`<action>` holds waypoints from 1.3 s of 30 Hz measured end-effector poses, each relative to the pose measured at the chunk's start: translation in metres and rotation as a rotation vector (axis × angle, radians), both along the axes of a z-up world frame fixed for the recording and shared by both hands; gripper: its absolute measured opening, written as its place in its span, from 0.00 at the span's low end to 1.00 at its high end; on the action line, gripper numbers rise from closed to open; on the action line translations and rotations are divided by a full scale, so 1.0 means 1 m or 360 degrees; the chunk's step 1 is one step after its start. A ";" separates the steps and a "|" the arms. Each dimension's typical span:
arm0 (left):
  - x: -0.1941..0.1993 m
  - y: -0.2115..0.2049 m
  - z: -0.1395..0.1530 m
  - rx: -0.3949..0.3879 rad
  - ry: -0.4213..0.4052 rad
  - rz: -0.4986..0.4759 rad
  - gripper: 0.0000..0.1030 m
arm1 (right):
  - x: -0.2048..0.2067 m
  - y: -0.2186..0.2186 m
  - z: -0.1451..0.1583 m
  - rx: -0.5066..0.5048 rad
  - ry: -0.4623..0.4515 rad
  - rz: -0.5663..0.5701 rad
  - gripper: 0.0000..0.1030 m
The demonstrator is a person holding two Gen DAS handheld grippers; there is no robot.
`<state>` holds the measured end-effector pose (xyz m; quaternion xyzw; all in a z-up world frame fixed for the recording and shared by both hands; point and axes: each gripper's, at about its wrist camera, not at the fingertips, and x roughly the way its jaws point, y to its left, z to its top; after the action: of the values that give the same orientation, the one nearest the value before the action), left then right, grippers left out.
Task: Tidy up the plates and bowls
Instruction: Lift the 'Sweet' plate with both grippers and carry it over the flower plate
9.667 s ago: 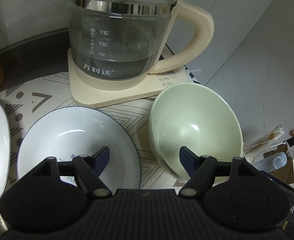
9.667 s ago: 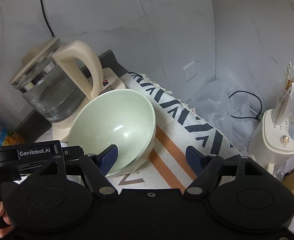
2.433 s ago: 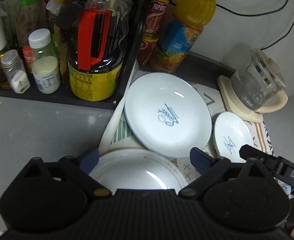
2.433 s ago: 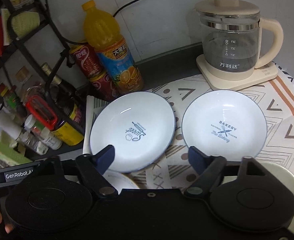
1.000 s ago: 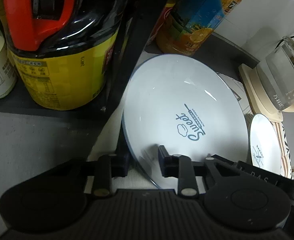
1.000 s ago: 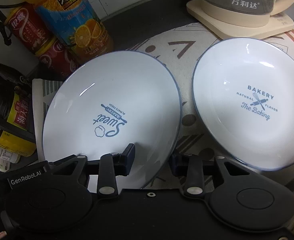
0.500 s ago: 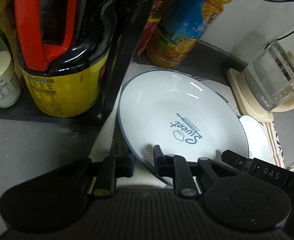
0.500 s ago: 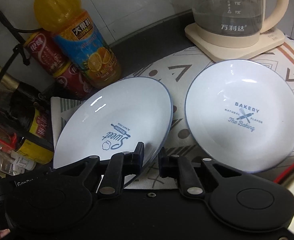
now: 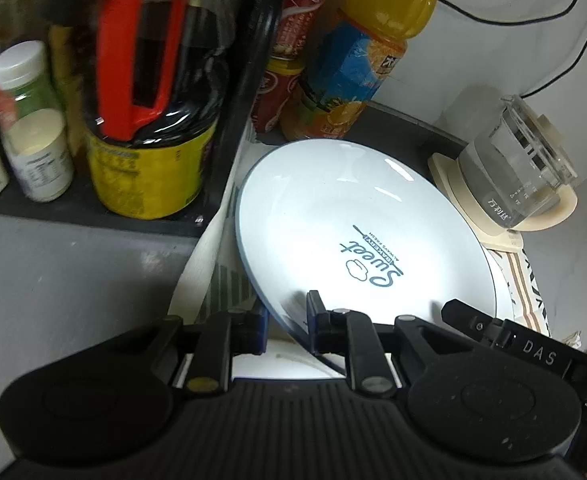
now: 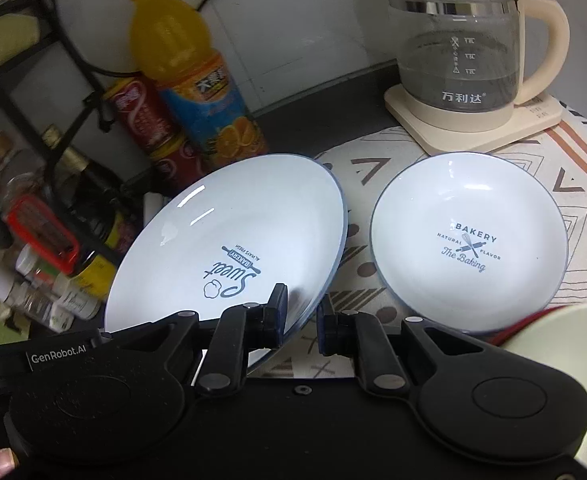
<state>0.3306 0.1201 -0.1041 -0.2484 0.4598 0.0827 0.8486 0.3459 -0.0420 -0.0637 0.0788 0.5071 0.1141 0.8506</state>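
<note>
A white plate with a blue rim and the word "Sweet" (image 9: 357, 232) (image 10: 229, 240) hangs tilted above the patterned mat. My left gripper (image 9: 287, 320) is shut on its near rim from one side, and my right gripper (image 10: 301, 316) is shut on the rim from the other side. A second white plate marked "Bakery" (image 10: 469, 240) lies flat on the mat (image 10: 573, 184) to the right. Another pale dish (image 9: 289, 364) shows just under the lifted plate, behind my left fingers. A cream bowl rim (image 10: 565, 360) shows at the right edge.
A glass kettle (image 10: 461, 52) on a cream base stands at the back right. An orange juice bottle (image 10: 197, 84) and red cans (image 10: 145, 116) stand behind the plates. A black rack with a soy sauce jug (image 9: 149, 120) and jars (image 9: 33, 128) sits at the left.
Both grippers have closed on the "Sweet" plate's rim and raised it off the mat; it now tilts, and more of the bottles and kettle shows behind.
</note>
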 end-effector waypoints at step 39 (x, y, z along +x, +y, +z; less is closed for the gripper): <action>-0.133 -0.042 0.014 0.0057 0.0119 0.0311 0.17 | -0.094 0.002 0.011 0.0019 0.0046 0.0375 0.14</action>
<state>0.1973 0.0778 -0.0902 -0.2735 0.4632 0.1825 0.8230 0.2517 -0.0401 -0.0529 0.0253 0.5243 0.2153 0.8235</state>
